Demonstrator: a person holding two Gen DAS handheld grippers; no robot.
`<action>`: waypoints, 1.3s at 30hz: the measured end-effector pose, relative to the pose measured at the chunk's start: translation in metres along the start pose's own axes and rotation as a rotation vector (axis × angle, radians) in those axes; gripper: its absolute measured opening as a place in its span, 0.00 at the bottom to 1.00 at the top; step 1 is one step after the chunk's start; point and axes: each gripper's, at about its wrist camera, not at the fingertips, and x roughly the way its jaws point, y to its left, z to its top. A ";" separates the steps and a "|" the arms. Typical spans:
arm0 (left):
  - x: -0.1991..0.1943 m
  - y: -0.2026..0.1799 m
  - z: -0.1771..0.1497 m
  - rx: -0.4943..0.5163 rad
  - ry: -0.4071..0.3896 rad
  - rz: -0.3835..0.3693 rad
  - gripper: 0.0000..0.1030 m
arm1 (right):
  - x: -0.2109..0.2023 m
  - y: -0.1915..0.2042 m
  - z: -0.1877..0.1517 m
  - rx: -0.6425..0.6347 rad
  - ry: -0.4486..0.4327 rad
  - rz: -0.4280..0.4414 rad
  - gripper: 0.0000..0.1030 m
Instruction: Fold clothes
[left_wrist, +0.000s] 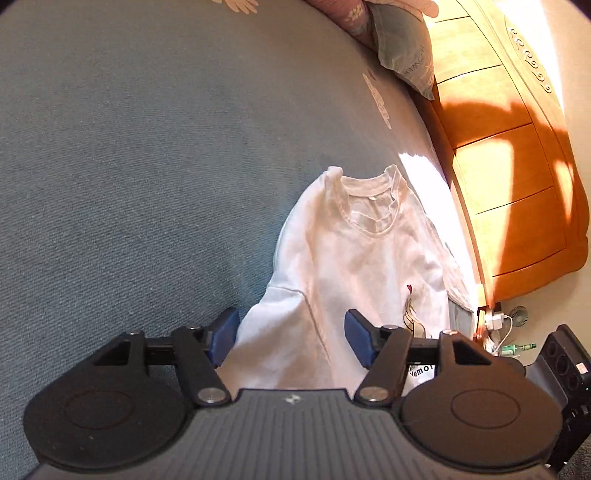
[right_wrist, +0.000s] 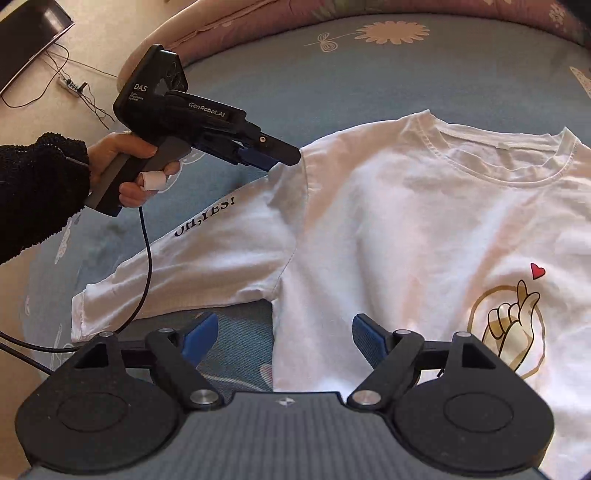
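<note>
Blue bed (right_wrist: 258, 66) carries a white shirt (right_wrist: 406, 229). Left hand-held gripper (right_wrist: 284, 155), gripped by a sleeved hand (right_wrist: 125, 166), angles down at the shoulder, empty, part-open; right hand-held gripper (right_wrist: 282, 336) hovers wide, empty.

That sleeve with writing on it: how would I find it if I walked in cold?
Start at the blue bedspread, then the white T-shirt spread flat on it. The printed sleeve sticks out sideways beneath the left gripper; only it carries black letters, while the chest shows a hand drawing.
</note>
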 end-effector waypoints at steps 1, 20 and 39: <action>0.002 0.004 0.004 -0.024 0.020 -0.028 0.62 | 0.000 -0.006 -0.001 0.022 -0.004 -0.007 0.81; 0.003 -0.040 -0.027 -0.011 -0.017 0.057 0.48 | 0.011 -0.017 0.009 0.042 -0.001 -0.031 0.82; 0.054 -0.073 0.017 0.159 -0.167 0.222 0.41 | 0.004 -0.022 0.029 -0.016 -0.069 -0.216 0.82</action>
